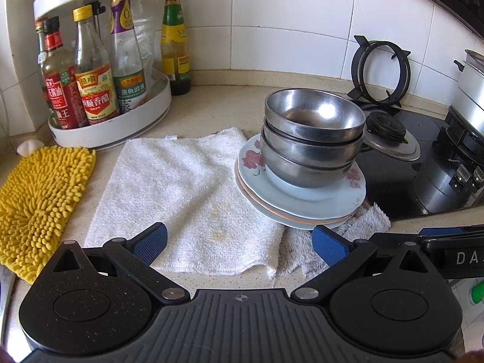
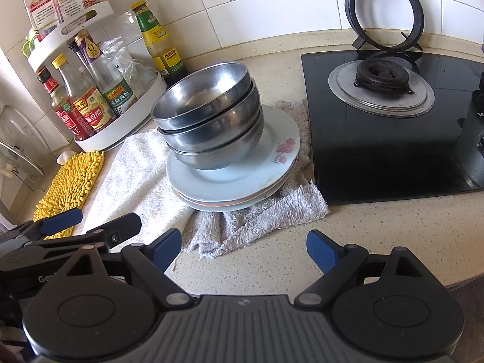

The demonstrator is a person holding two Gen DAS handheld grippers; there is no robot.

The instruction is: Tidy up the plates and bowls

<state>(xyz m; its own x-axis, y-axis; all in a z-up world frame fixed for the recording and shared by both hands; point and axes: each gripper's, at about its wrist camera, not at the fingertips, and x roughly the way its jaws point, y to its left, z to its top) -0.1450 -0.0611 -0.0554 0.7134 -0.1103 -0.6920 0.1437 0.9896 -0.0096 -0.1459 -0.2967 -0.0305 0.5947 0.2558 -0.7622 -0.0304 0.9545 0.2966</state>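
Three steel bowls (image 2: 211, 115) sit nested on a stack of plates (image 2: 236, 178), the top one pale with pink flowers; the pile rests on a grey towel (image 2: 266, 211) and the edge of a white towel (image 1: 187, 193), just beside the black hob (image 2: 393, 139). My guess is the bowls are light, stiff and slick, best pinched at a rim, while the plates look like ceramic: heavier, breakable, and easiest to take at the overhanging edge. The bowls lean a little, so lifting the whole pile at once could tip them. How many plates there are is hard to count; only edges show, perhaps three. Both tools hang short of the pile, touching nothing: the left gripper (image 1: 239, 242) and the right gripper (image 2: 243, 248) each stand spread wide and empty. Further out, a yellow mop pad (image 1: 42, 199) and a sauce-bottle rack (image 1: 99, 84) are partly cut off by the frame.
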